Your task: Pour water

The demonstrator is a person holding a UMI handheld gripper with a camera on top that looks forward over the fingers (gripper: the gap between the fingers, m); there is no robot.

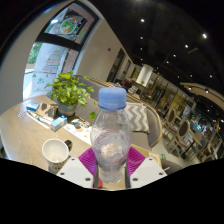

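The fingers point(111, 165) clench an upright water bottle point(111, 135) with a blue cap, above the table point(25, 135), right of a white cup point(55, 151).

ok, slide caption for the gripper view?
Gripper shut on a water bottle, a paper cup nearby on the table.

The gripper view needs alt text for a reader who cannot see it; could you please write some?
A clear water bottle with a blue cap stands clamped between the pink-padded jaws of the gripper. A white cup sits beside it on a wooden table, with a potted plant beyond.
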